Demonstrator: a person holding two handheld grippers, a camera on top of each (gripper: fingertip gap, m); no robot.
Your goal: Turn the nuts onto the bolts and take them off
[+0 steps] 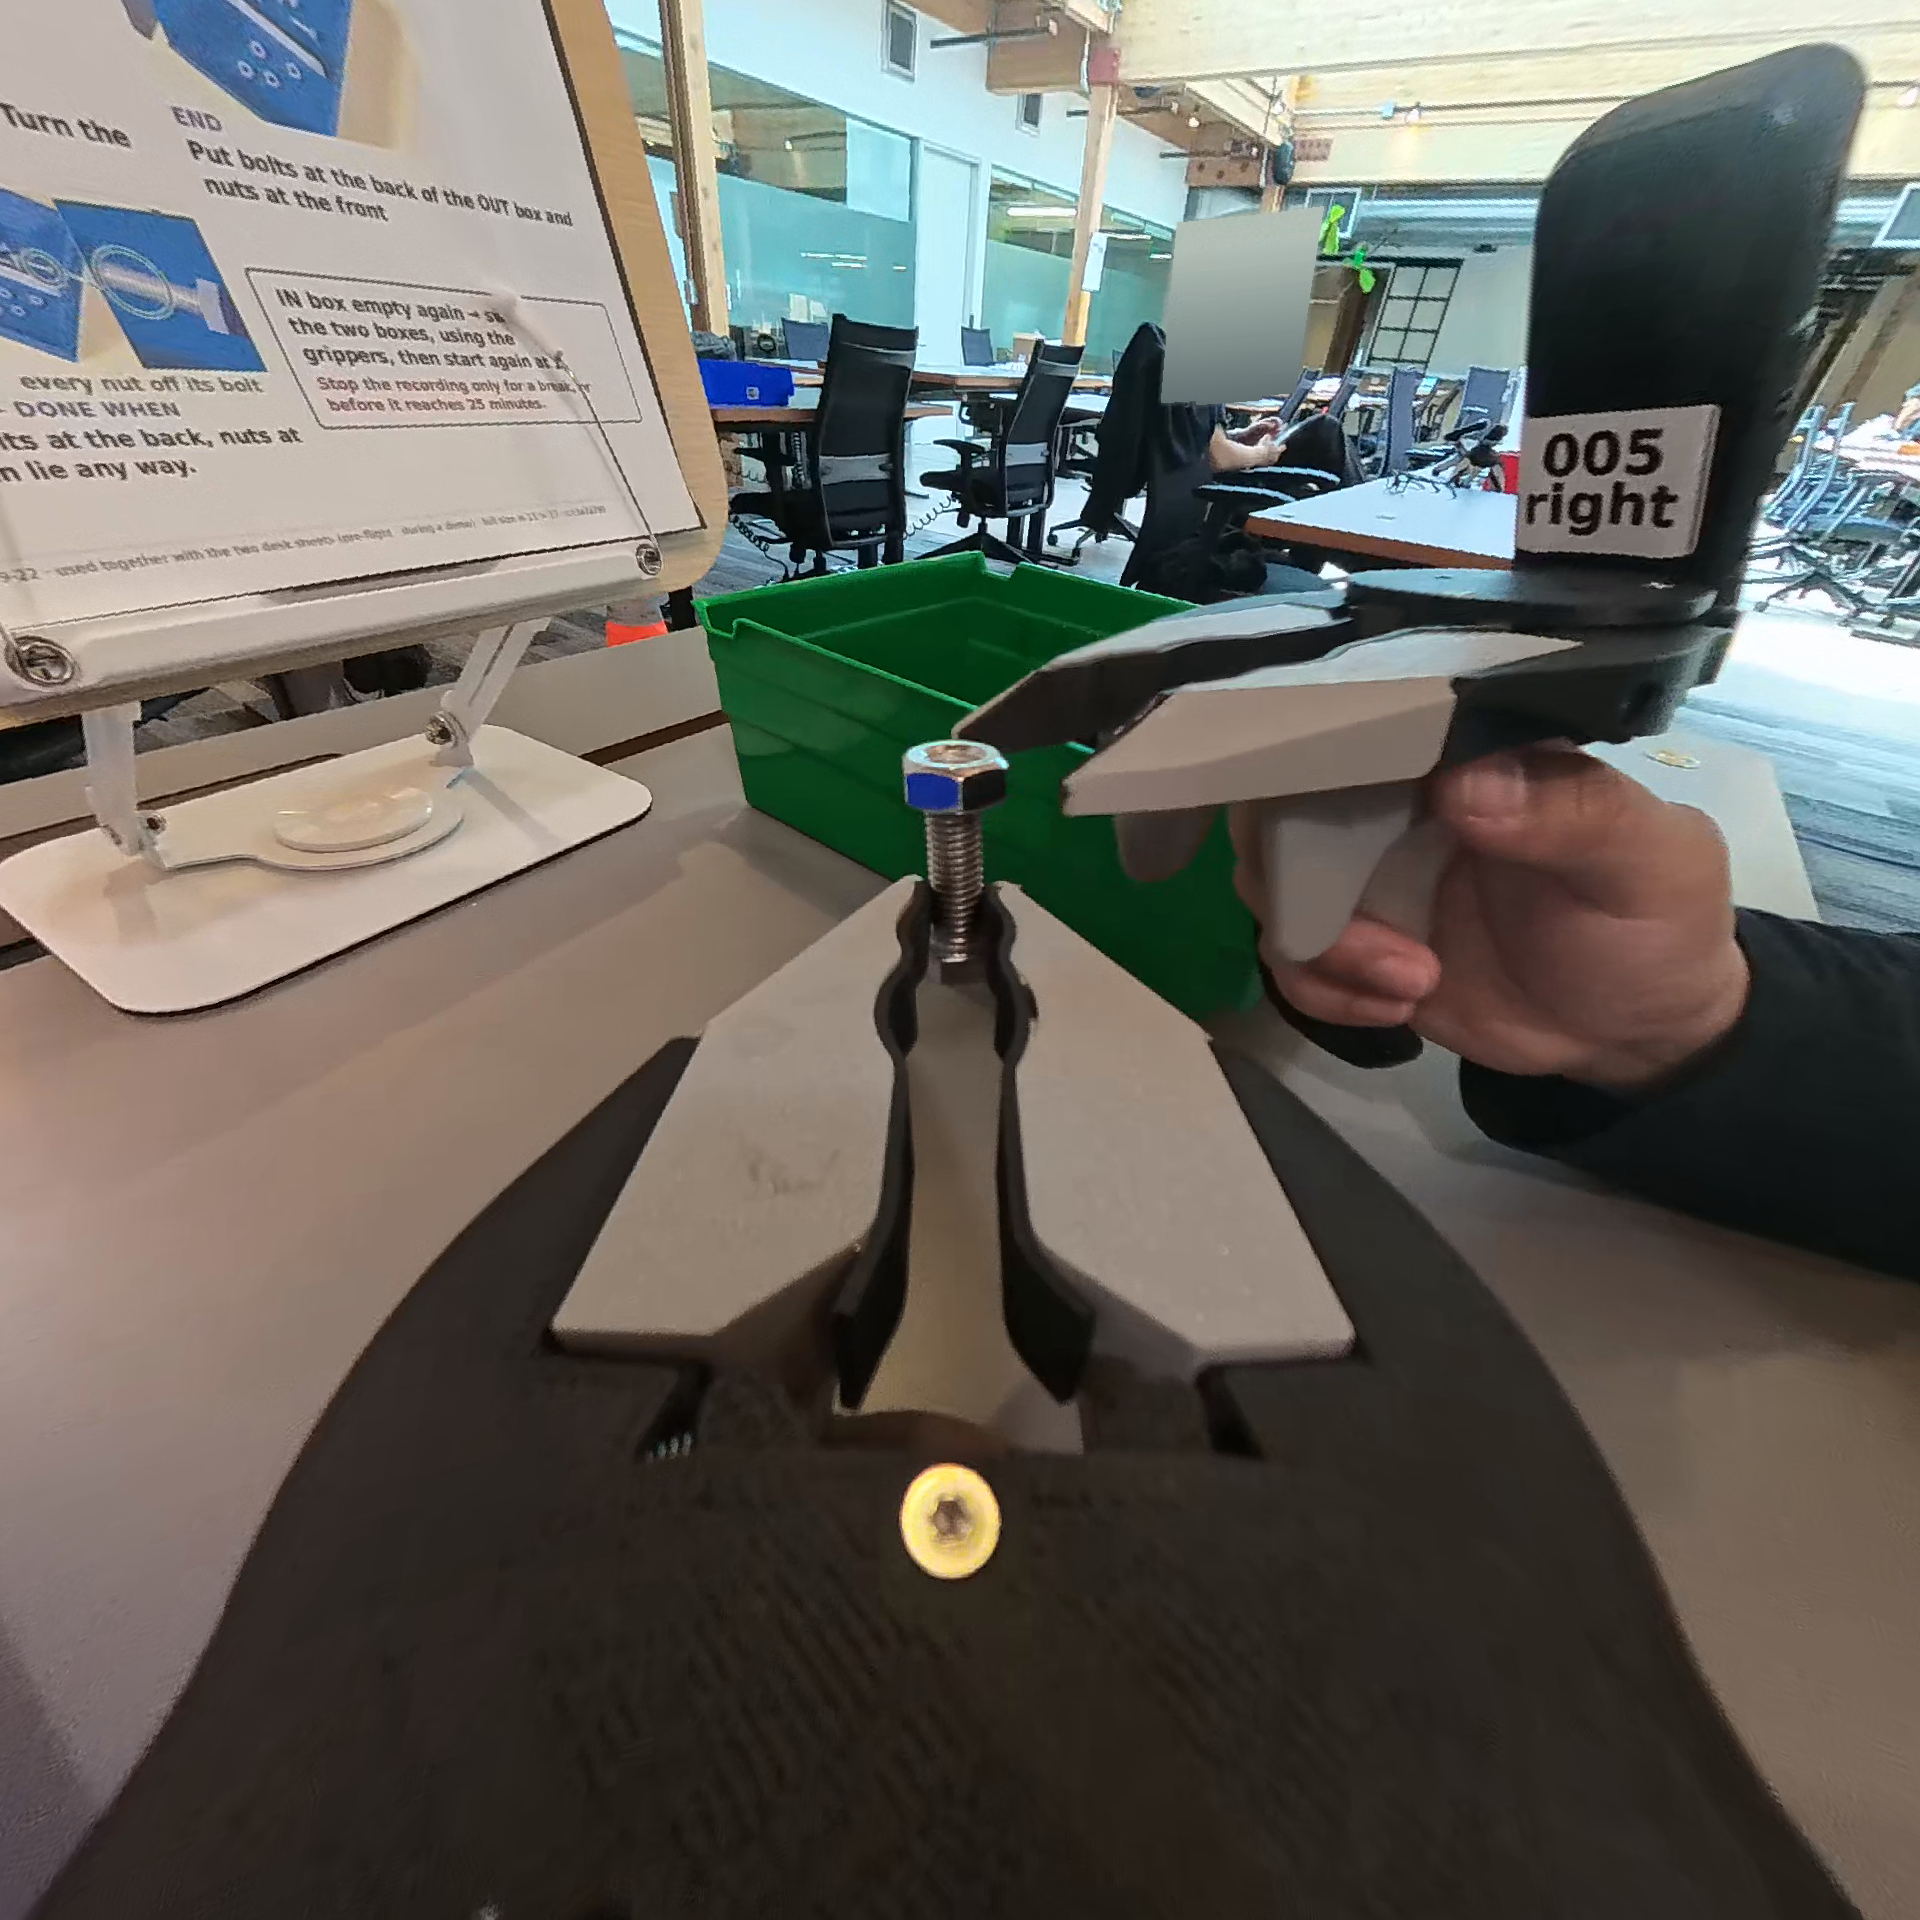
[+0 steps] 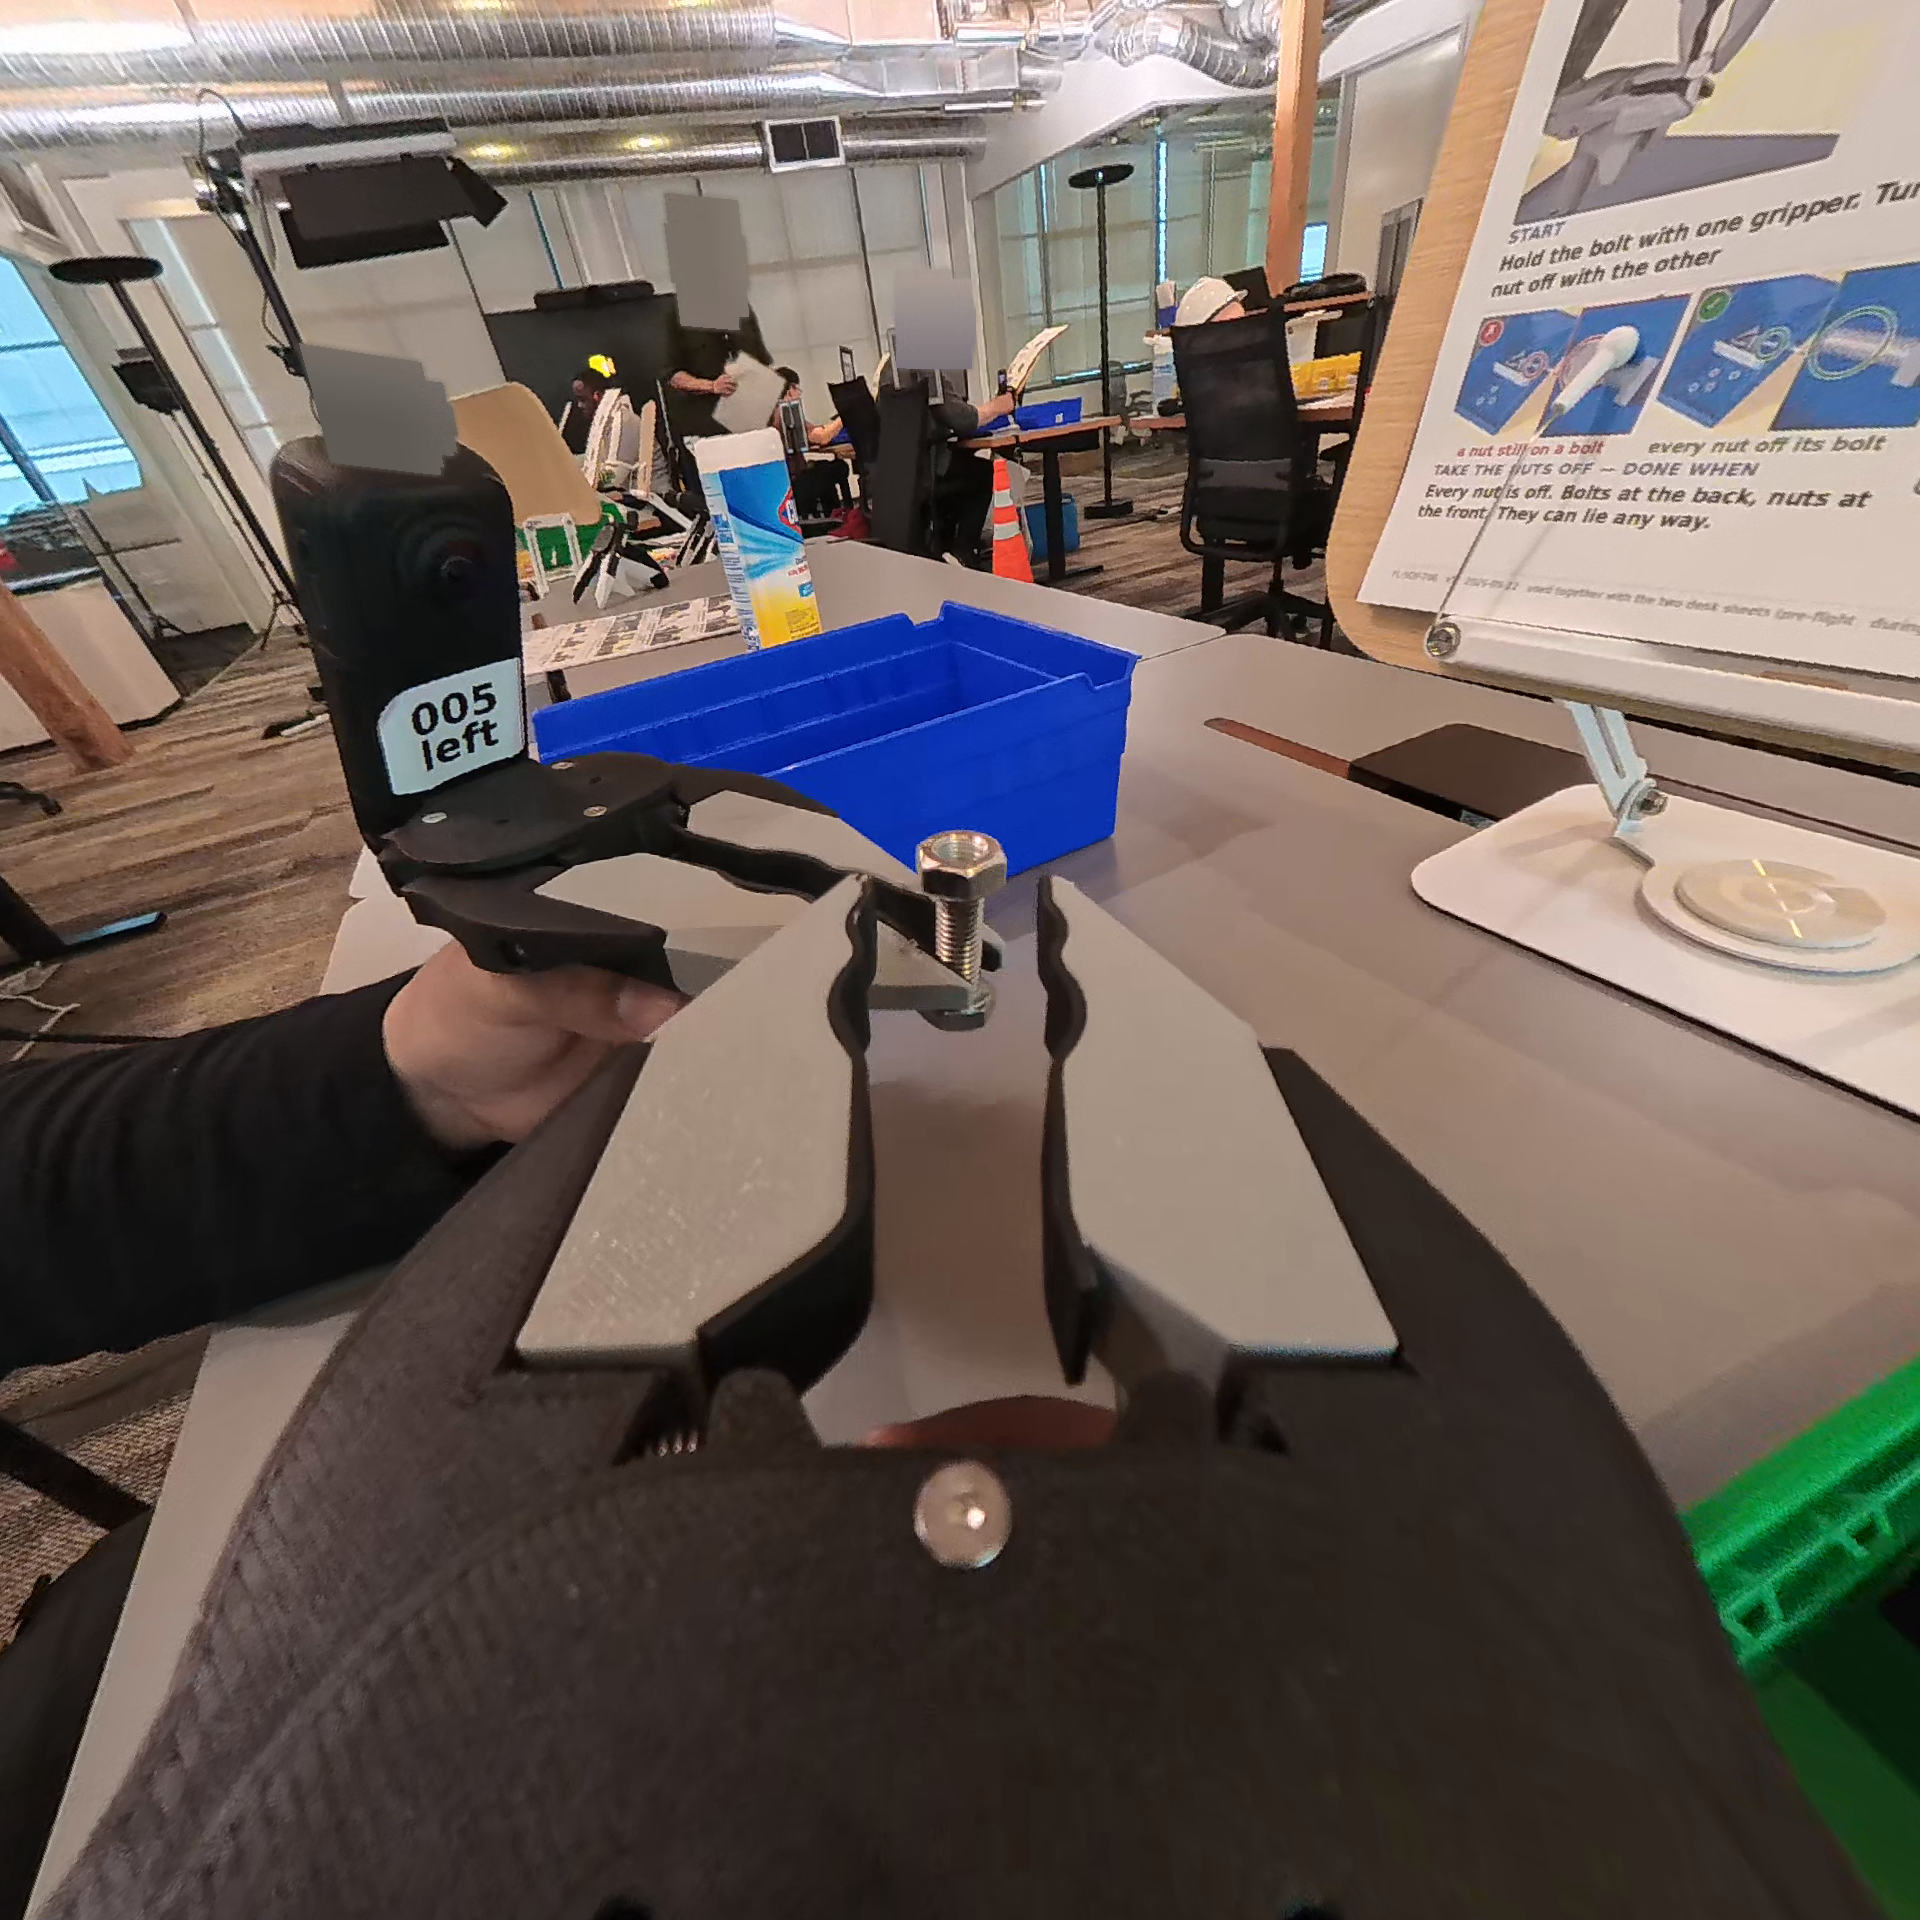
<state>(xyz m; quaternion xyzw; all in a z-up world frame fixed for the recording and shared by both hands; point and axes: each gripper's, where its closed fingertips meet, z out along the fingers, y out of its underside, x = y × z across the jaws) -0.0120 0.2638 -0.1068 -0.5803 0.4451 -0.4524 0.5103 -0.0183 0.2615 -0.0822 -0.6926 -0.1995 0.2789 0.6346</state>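
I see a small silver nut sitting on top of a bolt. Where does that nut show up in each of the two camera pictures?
Left wrist view: the nut sits just above centre, atop the upright bolt, in front of the green bin.
Right wrist view: the nut is near centre, in front of the blue bin.
Shared landmark: the white stand base on the table.

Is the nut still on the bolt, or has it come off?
On. The nut sits at the top of the upright bolt, bare thread below it; the left gripper clamps the bolt's lower end.
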